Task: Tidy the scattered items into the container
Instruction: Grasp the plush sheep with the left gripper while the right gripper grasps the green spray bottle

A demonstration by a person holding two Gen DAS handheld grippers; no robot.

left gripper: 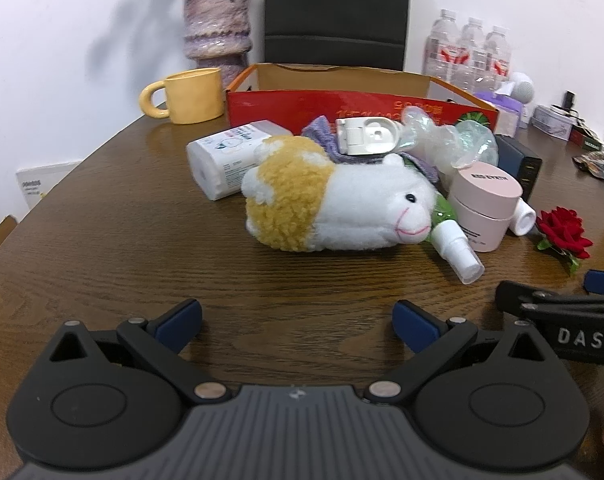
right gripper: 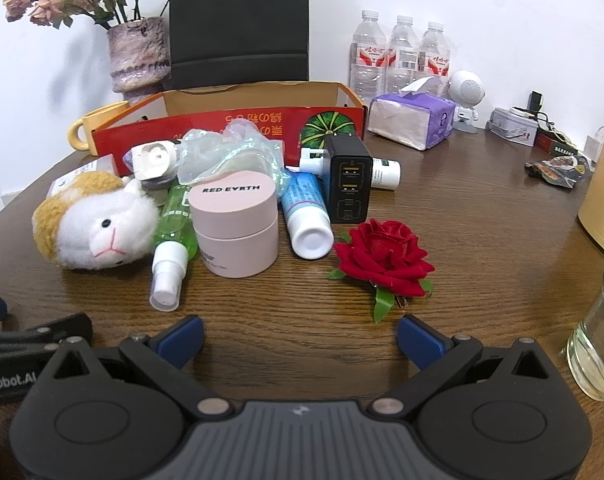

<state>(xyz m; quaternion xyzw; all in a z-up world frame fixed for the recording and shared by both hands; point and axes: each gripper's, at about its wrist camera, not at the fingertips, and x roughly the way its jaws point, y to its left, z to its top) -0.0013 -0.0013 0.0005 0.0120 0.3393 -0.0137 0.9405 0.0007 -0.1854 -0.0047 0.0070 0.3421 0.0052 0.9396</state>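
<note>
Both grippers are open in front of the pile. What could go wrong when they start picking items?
Pulling the plush sheep may drag the green spray bottle that touches it, and the bottle could roll. The pink jar is wide, so a grip may slip. The right gripper could knock the water glass nearby.

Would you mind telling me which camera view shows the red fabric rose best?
The right wrist view: the red fabric rose lies whole and central on the wooden table, petals and green leaves clear. The left wrist view shows it only small, near the right edge, beyond the pink cosmetic jar.
</note>
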